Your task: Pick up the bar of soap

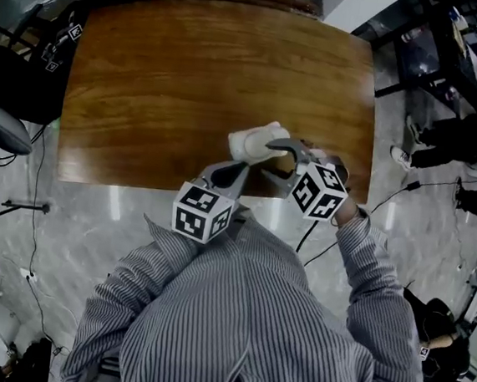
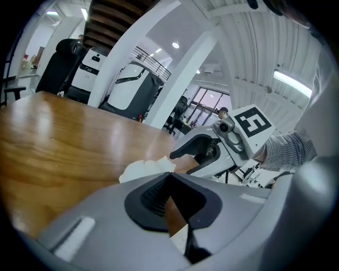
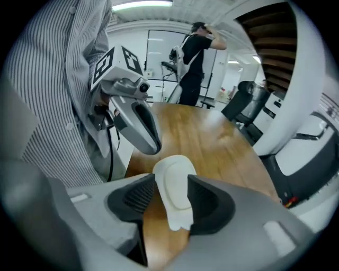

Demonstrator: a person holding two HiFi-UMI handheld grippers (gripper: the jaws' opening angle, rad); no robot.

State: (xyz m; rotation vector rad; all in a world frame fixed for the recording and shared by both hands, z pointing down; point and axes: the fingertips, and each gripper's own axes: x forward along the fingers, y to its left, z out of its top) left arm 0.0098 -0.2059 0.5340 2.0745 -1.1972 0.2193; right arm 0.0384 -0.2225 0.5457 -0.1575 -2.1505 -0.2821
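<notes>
finding: the bar of soap [image 3: 175, 185] sits on the desk [image 1: 190, 81] close to its near edge, between the jaws of my right gripper [image 1: 271, 160]. those jaws stand well apart; the soap rests against one pad and bare wood shows beside the other, so nothing is gripped yet. my left gripper [image 2: 168, 177] hovers just beside, jaws together and empty. judgement: the step in hand is closing on the soap. recommended: centre the bar between both pads, seat them low on its long flanks, close gently as soap may slip, lift straight, keep the left gripper clear
</notes>
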